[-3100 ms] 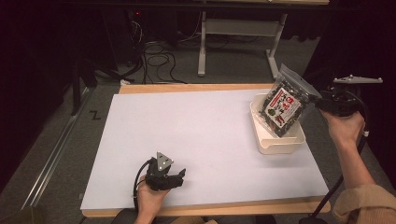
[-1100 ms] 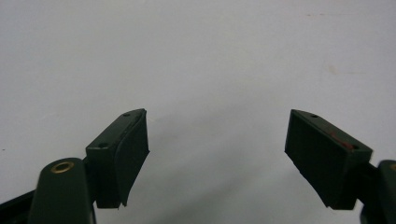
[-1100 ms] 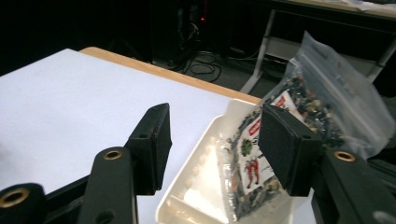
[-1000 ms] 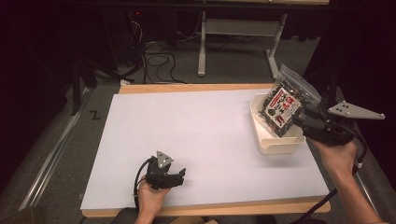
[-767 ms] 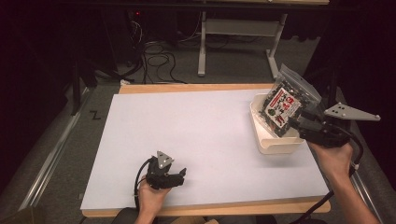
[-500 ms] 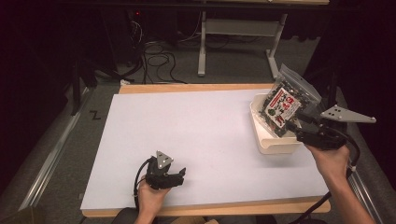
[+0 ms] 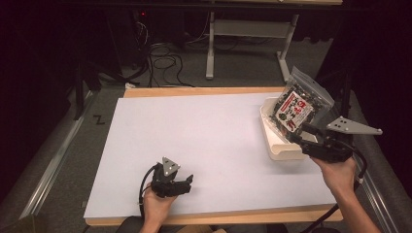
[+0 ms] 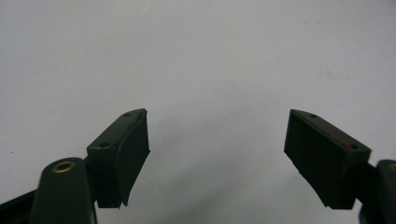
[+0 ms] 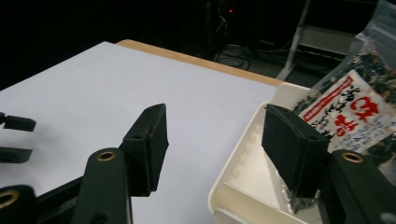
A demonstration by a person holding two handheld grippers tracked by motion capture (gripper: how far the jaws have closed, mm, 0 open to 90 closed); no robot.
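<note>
The bag's (image 7: 301,104) lower end sits down inside the tray (image 7: 277,145), so its bottom edge is hidden by the tray wall; in the right tool view the bag (image 9: 359,116) runs off the right edge and one black jaw covers part of its lower half. The print on its label is too small to read. The right tool's (image 7: 303,136) jaw tips are hard to pick out from above, where they merge with the bag's dark contents.

Behind the tabletop (image 7: 204,131) the floor is dark, with a tangle of cables (image 7: 163,56) and a pale table frame (image 7: 243,34). The tray stands at the tabletop's right edge, and the bag leans upright in it, tilted back to the right. Nothing lies between the left tool (image 7: 187,180) and the tray.

The right hand (image 7: 335,172) holds its tool low beside the tray's near right corner, pointing toward the bag. Its jaws stand wide apart and released (image 9: 215,149), one over the white sheet, the other over the tray's inside, just in front of the bag; I can't tell whether that pad touches it. The left hand (image 7: 155,201) rests at the near edge, its tool (image 8: 217,154) released too, jaws spread over bare sheet.
</note>
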